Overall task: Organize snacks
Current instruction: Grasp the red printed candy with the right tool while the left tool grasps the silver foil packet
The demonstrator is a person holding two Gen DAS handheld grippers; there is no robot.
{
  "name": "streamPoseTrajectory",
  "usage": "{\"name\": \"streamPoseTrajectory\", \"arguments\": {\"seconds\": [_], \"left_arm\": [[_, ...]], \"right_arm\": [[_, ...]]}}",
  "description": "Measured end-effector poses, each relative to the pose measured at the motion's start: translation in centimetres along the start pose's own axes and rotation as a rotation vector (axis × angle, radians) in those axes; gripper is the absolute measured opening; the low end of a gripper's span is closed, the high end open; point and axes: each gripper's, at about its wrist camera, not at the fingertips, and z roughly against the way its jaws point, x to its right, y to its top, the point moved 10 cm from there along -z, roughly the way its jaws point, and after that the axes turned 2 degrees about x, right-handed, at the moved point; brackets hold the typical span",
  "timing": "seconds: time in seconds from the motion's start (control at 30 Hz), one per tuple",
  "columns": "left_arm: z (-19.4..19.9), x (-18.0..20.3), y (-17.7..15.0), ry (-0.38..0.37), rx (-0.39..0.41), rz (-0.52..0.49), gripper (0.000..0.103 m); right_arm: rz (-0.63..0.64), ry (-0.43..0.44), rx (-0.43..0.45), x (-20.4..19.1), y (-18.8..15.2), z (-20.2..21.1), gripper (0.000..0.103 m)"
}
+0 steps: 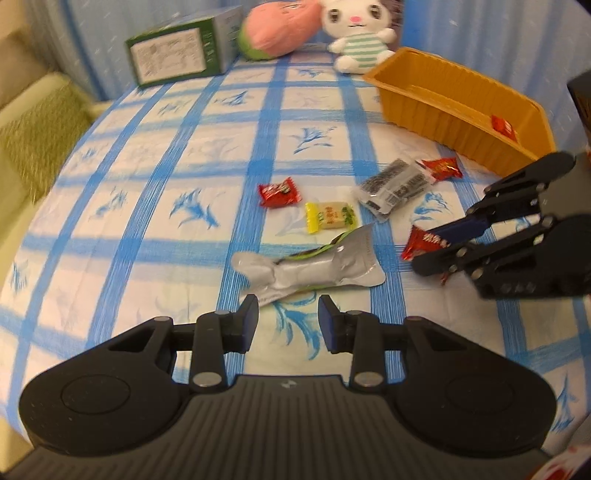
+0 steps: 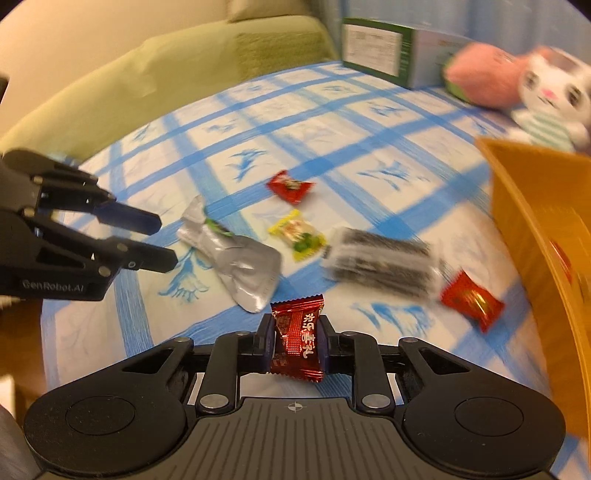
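Note:
My right gripper [image 2: 297, 334] is shut on a dark red wrapped candy [image 2: 297, 339], held upright just above the blue checked cloth. In the left wrist view that gripper [image 1: 441, 245] comes in from the right, below the orange tray [image 1: 424, 114], which holds one red candy [image 1: 503, 125]. My left gripper [image 1: 289, 321] stands open with nothing between its fingers, just short of a silver pouch [image 1: 306, 273]. Loose on the cloth lie a red candy [image 1: 279, 192], a yellow candy [image 1: 330, 216], a black-and-white packet [image 1: 397, 186] and another red candy [image 1: 441, 168].
A green and white box [image 1: 177, 55], a pink plush [image 1: 280, 29] and a white plush rabbit [image 1: 358, 33] stand along the table's far edge. A green cushion [image 1: 33, 136] lies beyond the left edge. The orange tray [image 2: 535, 229] fills the right side of the right wrist view.

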Motion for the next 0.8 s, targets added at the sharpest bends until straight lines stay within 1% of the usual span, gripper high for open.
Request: {"name": "streamPoseTrajectory", "arguments": {"seconds": [0.17,0.23,0.3,0.4,0.5,0.57,0.63,0.77,0.8], "left_arm": [[-0.5,1.2,1.0,-0.006,0.030,-0.195,0.033],[-0.9,1.7,1.2,-0.016,0.041,-0.274,0.035],[-1.2,2.0,1.3,-0.015,0.052,-0.339,0.040],[-1.7,2.6,1.4,-0.013,0.067,-0.443,0.045],[-2.2,3.3,1.1,-0.050,0.064,-0.533,0.045],[-2.7,3.7,0.9,-0.064,0.054,-0.578,0.045],[-3.2,3.8,0.7,-0.069,0.040,-0.603,0.045],[-4.2,3.6,0.7,-0.068,0.018,-0.603,0.044],[-4.3,3.5,0.9,-0.070,0.017,-0.588,0.041]], "right_arm": [[-0.113,-0.023,0.027,1.7,-0.9,2.3,0.024],[-0.147,-0.035,0.037,2.4,-1.5,3.2,0.024],[-0.187,-0.049,0.047,3.1,-2.1,4.1,0.024],[-0.251,-0.078,0.057,4.3,-3.1,5.3,0.024],[-0.304,-0.103,0.066,5.3,-4.0,6.3,0.024],[-0.324,-0.122,0.069,5.7,-4.4,6.8,0.024],[-0.341,-0.135,0.073,6.0,-4.8,7.2,0.024],[-0.363,-0.156,0.081,6.2,-5.2,7.8,0.024],[-0.367,-0.161,0.083,6.2,-5.3,7.9,0.024]]}}
